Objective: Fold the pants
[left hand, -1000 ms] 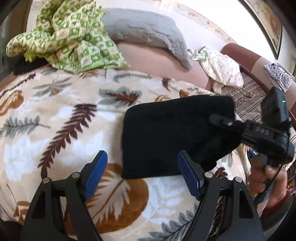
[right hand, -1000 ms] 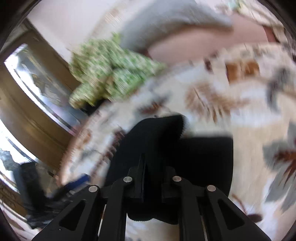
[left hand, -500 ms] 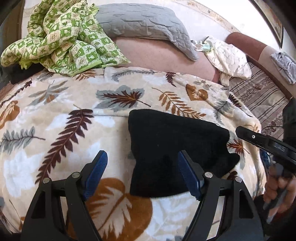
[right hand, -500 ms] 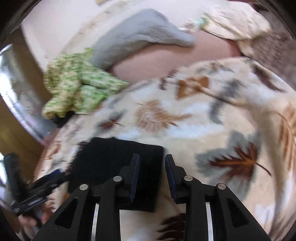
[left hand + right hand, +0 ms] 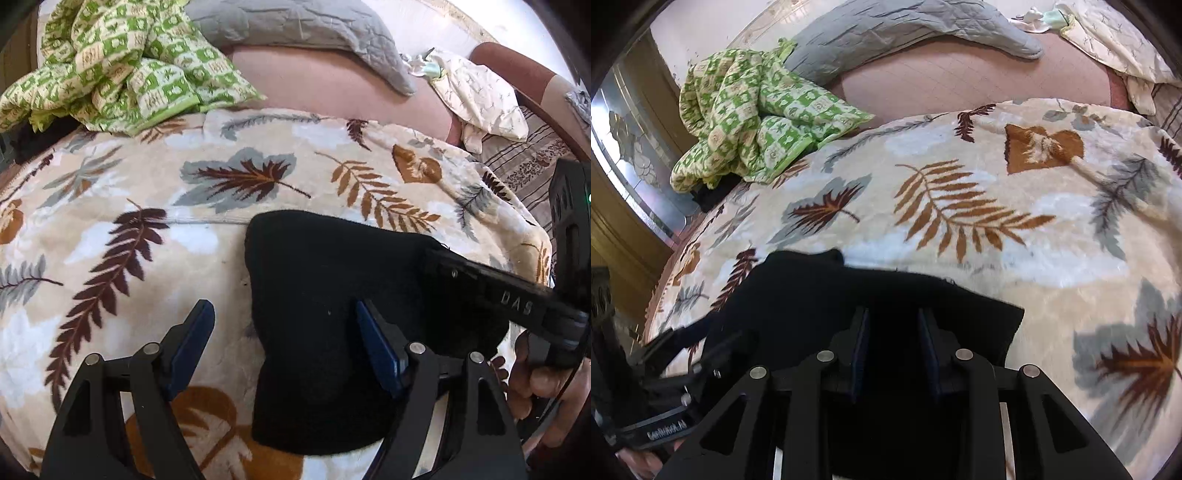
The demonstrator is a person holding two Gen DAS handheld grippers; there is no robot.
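Observation:
The black pants [image 5: 332,295] lie folded into a compact block on the leaf-patterned blanket [image 5: 147,229]. My left gripper [image 5: 284,332] is open and empty, hovering over the block's left edge, its right finger above the fabric. My right gripper [image 5: 893,332] is over the pants [image 5: 812,295] near their right end, jaws apart with a small gap and nothing between them. It also shows in the left wrist view [image 5: 480,280], lying across the block's right side.
A crumpled green checkered quilt [image 5: 122,62] and a grey pillow [image 5: 295,26] lie at the back of the bed. A cream cloth [image 5: 480,96] lies at the back right. A striped cover [image 5: 528,166] is on the right.
My right gripper let go of the pants' end after laying it over, opened, and now hovers over the folded block. The left gripper stayed open and nearly still.

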